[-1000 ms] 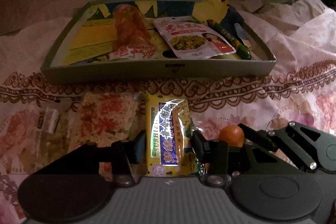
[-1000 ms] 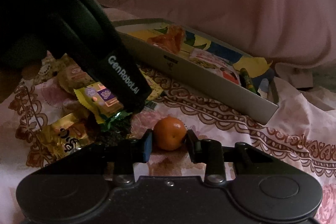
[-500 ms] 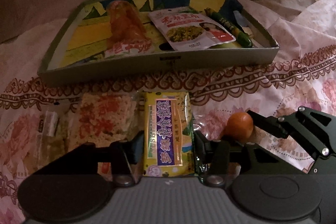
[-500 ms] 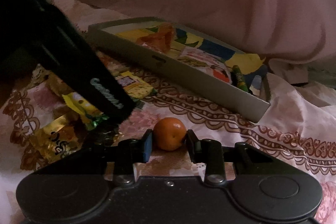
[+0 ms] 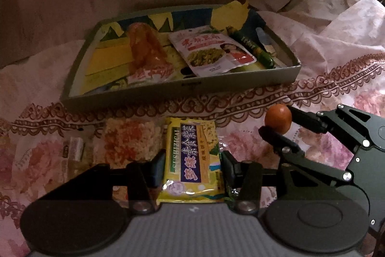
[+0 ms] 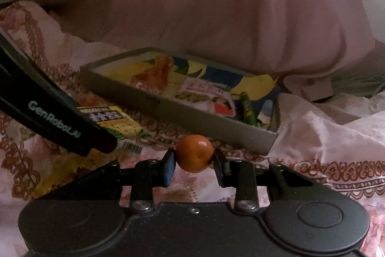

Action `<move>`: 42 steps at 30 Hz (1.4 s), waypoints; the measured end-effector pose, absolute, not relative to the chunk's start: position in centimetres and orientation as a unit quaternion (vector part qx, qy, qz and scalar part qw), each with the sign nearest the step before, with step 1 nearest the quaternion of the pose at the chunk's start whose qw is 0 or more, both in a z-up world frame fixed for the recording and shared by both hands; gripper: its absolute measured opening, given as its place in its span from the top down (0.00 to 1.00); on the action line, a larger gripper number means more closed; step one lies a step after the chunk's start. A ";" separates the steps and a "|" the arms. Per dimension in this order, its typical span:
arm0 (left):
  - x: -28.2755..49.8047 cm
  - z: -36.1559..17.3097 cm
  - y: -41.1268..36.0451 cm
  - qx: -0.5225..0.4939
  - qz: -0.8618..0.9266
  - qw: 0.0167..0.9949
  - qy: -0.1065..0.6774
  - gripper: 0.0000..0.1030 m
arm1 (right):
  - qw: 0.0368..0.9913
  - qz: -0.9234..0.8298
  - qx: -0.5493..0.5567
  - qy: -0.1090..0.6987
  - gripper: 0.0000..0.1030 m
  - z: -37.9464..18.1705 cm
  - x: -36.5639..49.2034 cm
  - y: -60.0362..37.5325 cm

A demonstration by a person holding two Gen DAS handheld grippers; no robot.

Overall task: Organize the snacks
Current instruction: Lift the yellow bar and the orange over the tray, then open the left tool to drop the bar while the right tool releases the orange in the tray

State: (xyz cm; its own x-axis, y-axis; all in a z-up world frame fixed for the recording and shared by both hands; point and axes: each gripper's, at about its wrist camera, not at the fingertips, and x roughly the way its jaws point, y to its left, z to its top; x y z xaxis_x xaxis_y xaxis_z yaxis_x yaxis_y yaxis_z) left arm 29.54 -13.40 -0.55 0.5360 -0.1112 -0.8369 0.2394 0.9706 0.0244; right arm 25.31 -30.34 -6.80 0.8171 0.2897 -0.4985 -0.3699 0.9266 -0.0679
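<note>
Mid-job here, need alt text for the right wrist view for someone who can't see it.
The right gripper is shut on a small orange fruit, held just above a pink floral bedsheet. Behind it lies a shallow grey tray holding snack packets; at left, the left gripper holds a yellow snack packet.

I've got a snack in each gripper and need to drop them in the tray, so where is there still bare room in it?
The tray is free at its left end, between the left wall and the orange packet. Its middle and right are crowded by the white pouch and green stick. The yellow packet suits the left end; the small orange may fit gaps.
</note>
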 end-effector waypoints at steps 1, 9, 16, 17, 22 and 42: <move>29.4 -0.3 -13.4 0.068 -0.100 0.875 0.469 0.50 | 0.951 0.171 -0.079 0.245 0.66 -6.7 25.4 -30.4; 28.8 2.2 -13.1 0.060 -0.098 0.894 0.434 0.49 | 0.963 0.152 -0.043 0.217 0.65 -5.9 25.3 -31.7; 30.8 3.9 -13.0 0.023 -0.087 0.918 0.386 0.49 | 0.976 0.129 0.008 0.175 0.65 -4.9 25.4 -33.6; 31.4 4.0 -13.2 0.018 -0.084 0.921 0.379 0.49 | 0.978 0.125 0.012 0.169 0.65 -4.8 25.5 -33.9; 34.6 3.9 -14.1 0.001 -0.071 0.931 0.358 0.49 | 0.983 0.102 0.021 0.150 0.65 -4.6 27.0 -35.0; 42.1 -0.4 -17.2 -0.002 -0.056 0.927 0.370 0.49 | 0.972 0.112 0.037 0.202 0.65 -6.4 32.4 -34.1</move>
State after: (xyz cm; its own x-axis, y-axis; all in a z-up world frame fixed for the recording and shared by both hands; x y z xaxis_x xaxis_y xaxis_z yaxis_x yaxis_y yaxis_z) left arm 42.13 -17.19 -0.43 0.7195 -0.1058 -0.6864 0.1030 0.9937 -0.0452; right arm 32.36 -34.08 -6.39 0.8930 0.2336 -0.3846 -0.2036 0.9720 0.1176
